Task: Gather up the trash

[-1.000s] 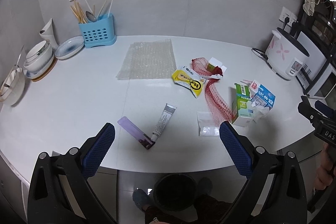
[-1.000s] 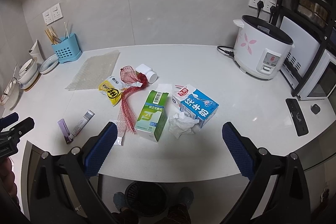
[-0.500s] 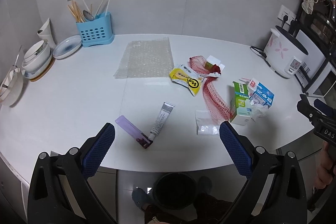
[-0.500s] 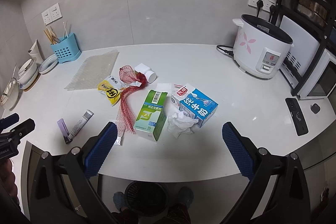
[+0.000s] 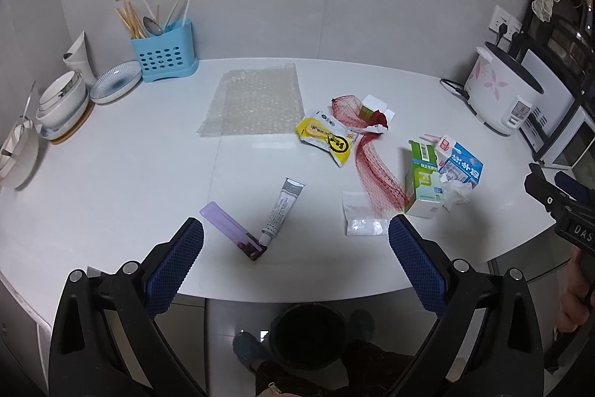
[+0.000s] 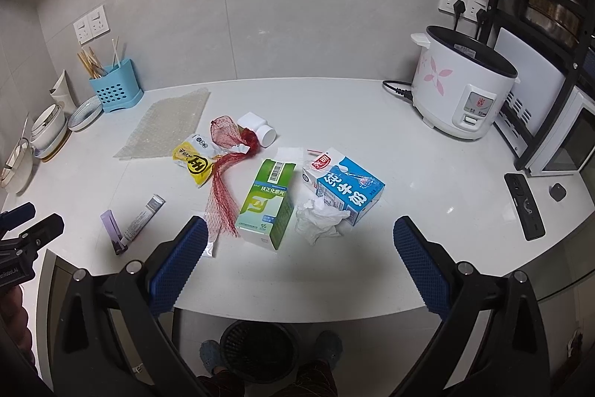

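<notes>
Trash lies scattered on the white counter (image 5: 111, 173): a bubble-wrap sheet (image 5: 256, 101), a yellow snack packet (image 5: 327, 138), a red mesh net (image 5: 375, 166), a green box (image 5: 422, 186), a blue milk carton (image 6: 347, 188), crumpled tissue (image 6: 319, 218), a small clear bag (image 5: 360, 218), a grey tube (image 5: 282, 207) and a purple strip (image 5: 232, 229). A black bin (image 6: 256, 348) stands on the floor below the counter edge. My left gripper (image 5: 295, 240) hovers open over the front edge near the tube. Equally open and empty, my right gripper (image 6: 297, 240) faces the green box (image 6: 269, 203).
A blue utensil holder (image 5: 163, 56), plates and stacked bowls (image 5: 63, 105) sit at the back left. A rice cooker (image 6: 463, 92) stands at the right with a black remote (image 6: 524, 205) nearby and a dark shelf rack behind. A person's feet flank the bin.
Both grippers have drifted slightly; the counter view shifts a little. No item on the counter has moved and both stay open.
</notes>
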A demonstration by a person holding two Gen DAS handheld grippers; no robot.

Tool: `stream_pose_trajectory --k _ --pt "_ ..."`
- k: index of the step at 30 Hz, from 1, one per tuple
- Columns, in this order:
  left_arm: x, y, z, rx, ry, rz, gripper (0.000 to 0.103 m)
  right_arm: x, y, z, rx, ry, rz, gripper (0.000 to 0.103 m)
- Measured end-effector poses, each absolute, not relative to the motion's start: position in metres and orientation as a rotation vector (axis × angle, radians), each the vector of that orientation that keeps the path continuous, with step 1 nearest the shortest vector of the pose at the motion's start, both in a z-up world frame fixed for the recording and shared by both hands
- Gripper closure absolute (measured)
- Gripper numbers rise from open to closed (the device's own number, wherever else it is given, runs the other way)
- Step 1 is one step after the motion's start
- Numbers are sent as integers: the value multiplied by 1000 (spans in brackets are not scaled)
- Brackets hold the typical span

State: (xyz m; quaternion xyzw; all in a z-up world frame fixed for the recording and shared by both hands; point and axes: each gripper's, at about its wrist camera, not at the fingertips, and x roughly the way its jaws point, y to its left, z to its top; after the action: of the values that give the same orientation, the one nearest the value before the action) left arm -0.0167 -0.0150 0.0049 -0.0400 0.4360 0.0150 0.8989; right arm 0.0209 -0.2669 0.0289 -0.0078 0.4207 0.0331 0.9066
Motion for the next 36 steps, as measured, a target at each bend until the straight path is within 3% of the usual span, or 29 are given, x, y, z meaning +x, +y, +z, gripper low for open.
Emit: stream_pose_trajectory --k 20,36 --pt "25 -2 -29 -63 994 13 6 56 -270 10 -133 896 127 7" --pt "120 -4 -109 53 1273 -50 11 172 -285 -70 -304 1161 247 7"
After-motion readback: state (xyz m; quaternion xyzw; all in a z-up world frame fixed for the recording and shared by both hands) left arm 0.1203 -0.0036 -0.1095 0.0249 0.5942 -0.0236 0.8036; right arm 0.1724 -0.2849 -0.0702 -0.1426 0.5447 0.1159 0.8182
